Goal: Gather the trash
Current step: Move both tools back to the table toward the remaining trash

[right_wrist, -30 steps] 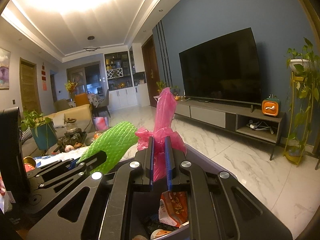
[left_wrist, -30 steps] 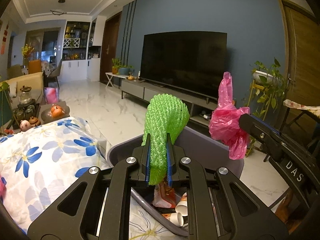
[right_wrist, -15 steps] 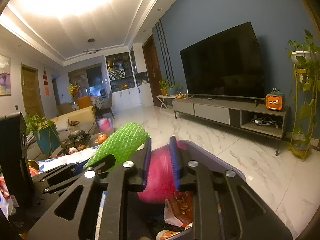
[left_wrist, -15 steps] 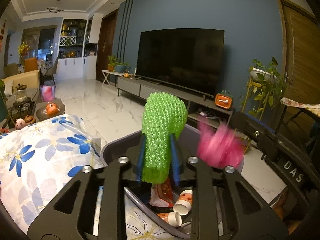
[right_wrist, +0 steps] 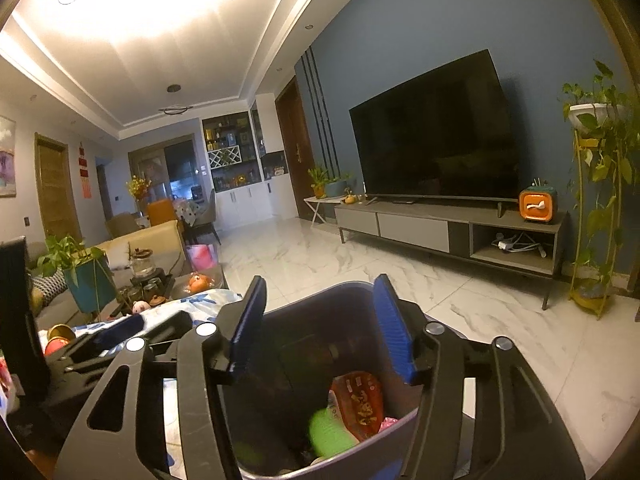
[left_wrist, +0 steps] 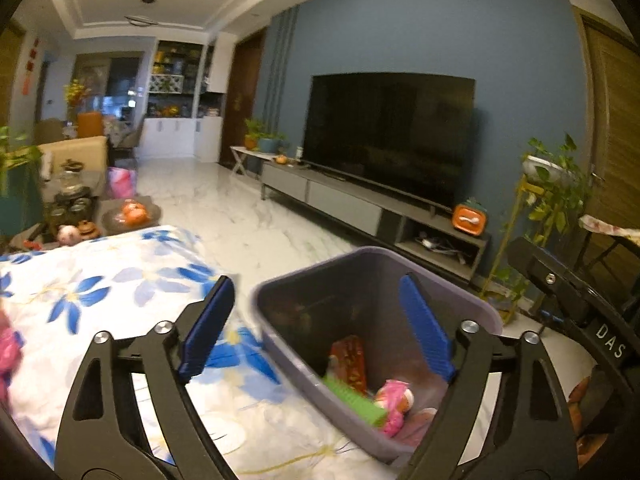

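A grey trash bin [left_wrist: 280,312] [right_wrist: 348,296] stands at the edge of a flower-print cloth. Inside it lie the green foam net [left_wrist: 354,400] [right_wrist: 330,432], the pink plastic bag [left_wrist: 394,400] and a red snack packet [left_wrist: 352,362] [right_wrist: 358,404]. My left gripper [left_wrist: 320,328] hovers over the bin's near left rim, its jaws opening wide with nothing between them. My right gripper [right_wrist: 318,324] hangs above the bin's near side, jaws also opening and empty. The right gripper's black body [left_wrist: 576,300] shows at the right of the left wrist view.
The white cloth with blue flowers [left_wrist: 100,292] spreads to the left. A pink scrap [left_wrist: 6,356] lies at its left edge. Beyond are a tea table with jars [left_wrist: 72,200], marble floor, a TV on a low cabinet [right_wrist: 440,224] and a plant stand [right_wrist: 596,208].
Both grippers have opened and let go. The green foam net and the pink bag have dropped into the bin. The left gripper has shifted left toward the cloth.
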A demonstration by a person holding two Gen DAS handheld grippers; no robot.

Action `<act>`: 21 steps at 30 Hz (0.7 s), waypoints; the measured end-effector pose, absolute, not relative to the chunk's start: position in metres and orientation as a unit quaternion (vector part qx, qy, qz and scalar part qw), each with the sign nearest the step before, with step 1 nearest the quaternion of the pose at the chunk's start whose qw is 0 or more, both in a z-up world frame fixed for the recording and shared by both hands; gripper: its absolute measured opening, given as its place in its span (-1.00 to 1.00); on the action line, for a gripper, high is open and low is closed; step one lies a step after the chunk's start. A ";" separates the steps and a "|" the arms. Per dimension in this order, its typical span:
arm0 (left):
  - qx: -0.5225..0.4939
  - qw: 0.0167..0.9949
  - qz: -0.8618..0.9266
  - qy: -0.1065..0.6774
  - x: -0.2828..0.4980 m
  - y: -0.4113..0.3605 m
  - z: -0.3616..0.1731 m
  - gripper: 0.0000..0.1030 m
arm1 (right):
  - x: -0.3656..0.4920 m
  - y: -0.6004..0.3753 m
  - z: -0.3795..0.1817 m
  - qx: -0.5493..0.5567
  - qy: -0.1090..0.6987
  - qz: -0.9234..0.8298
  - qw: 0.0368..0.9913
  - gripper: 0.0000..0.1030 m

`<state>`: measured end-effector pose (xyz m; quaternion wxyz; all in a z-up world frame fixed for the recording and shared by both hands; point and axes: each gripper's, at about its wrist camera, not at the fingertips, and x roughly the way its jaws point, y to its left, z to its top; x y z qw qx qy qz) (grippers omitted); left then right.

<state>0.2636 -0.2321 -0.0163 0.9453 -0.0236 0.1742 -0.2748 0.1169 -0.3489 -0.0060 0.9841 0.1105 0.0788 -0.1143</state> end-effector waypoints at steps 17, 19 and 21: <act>-0.031 0.983 -0.082 0.163 0.197 -0.097 -0.018 0.82 | 0.089 -0.286 -0.007 0.079 0.091 -0.087 0.989 0.46; -0.031 0.985 -0.060 0.160 0.189 -0.078 -0.017 0.82 | 0.087 -0.277 -0.006 0.078 0.092 -0.077 0.990 0.46; -0.026 0.987 -0.036 0.157 0.181 -0.062 -0.018 0.81 | 0.086 -0.264 -0.004 0.073 0.093 -0.062 0.991 0.46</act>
